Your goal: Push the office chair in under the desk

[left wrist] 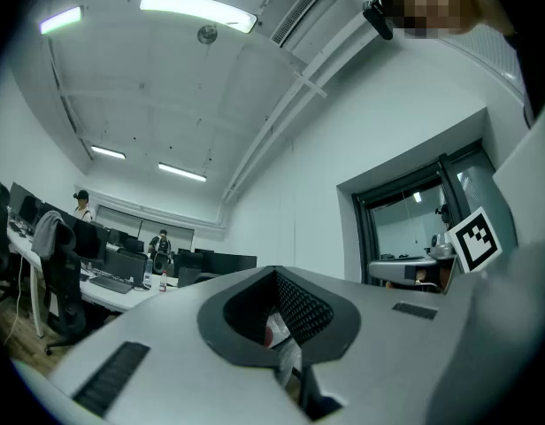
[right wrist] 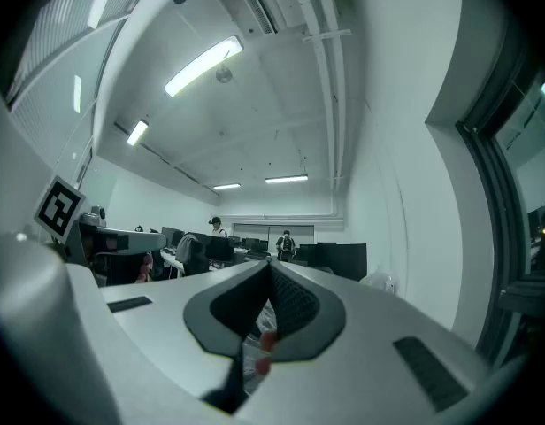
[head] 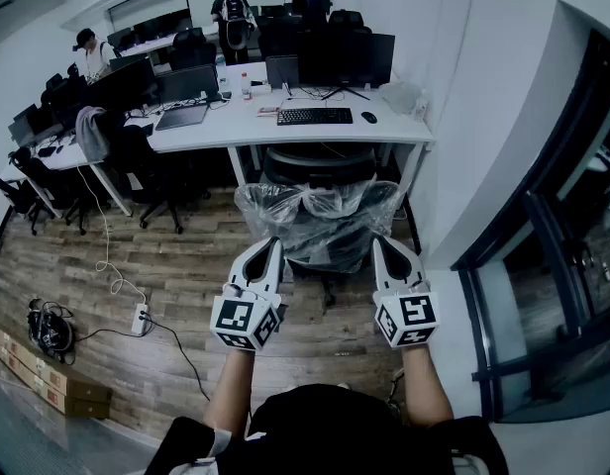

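An office chair (head: 320, 216), its backrest wrapped in clear plastic, stands on the wooden floor with its seat partly under the white desk (head: 285, 132). In the head view both grippers are held level and side by side behind the backrest. My left gripper (head: 273, 242) is shut, and its tip is at the left edge of the plastic. My right gripper (head: 380, 240) is shut too, with its tip at the right edge. Whether the tips press on the chair I cannot tell. In the gripper views, the left gripper (left wrist: 274, 271) and right gripper (right wrist: 270, 262) show closed jaws holding nothing.
On the desk are monitors, a keyboard (head: 314, 116) and a laptop (head: 182, 117). A black chair with a grey garment (head: 92, 132) stands to the left. A power strip with its cable (head: 140, 317) and cardboard boxes (head: 48, 374) lie on the floor at left. A glass door (head: 553, 265) is at right. Two people (head: 232, 18) are far back.
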`<state>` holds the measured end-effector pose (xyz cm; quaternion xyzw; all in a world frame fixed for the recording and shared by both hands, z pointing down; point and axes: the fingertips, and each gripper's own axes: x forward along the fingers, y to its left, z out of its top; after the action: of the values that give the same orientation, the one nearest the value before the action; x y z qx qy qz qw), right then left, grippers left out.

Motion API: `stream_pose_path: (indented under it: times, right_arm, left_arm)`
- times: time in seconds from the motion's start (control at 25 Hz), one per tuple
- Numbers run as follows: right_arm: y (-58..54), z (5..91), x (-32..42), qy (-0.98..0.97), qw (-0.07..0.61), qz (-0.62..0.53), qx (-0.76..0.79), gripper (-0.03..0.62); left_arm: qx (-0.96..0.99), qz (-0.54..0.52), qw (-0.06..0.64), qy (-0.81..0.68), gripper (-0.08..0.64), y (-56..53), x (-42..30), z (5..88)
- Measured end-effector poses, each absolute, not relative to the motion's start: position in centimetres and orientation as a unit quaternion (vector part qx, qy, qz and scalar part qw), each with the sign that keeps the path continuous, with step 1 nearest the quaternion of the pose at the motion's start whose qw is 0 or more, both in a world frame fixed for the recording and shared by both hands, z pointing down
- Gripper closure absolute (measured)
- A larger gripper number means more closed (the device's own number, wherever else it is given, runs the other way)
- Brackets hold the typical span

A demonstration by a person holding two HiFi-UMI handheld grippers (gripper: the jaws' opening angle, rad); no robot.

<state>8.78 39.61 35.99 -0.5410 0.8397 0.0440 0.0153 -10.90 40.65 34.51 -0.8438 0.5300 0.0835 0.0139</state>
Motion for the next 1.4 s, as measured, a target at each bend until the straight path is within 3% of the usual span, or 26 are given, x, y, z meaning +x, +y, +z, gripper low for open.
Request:
stream_pose_path:
  times: [0.4, 1.4]
  right_arm:
    - [39.3, 37.0, 10.3, 0.845, 0.016, 0.025, -0.533, 0.569]
    - [40.0, 40.3, 16.7, 0.864, 0.000, 0.005, -0.503, 0.569]
  left_arm:
    - [-0.845, 0.068, 0.035, 0.529, 0.548, 41.1, -8.8, 34.4]
    - [-0.829, 0.048, 0.006, 0.557, 0.548, 42.2, -2.5, 37.2]
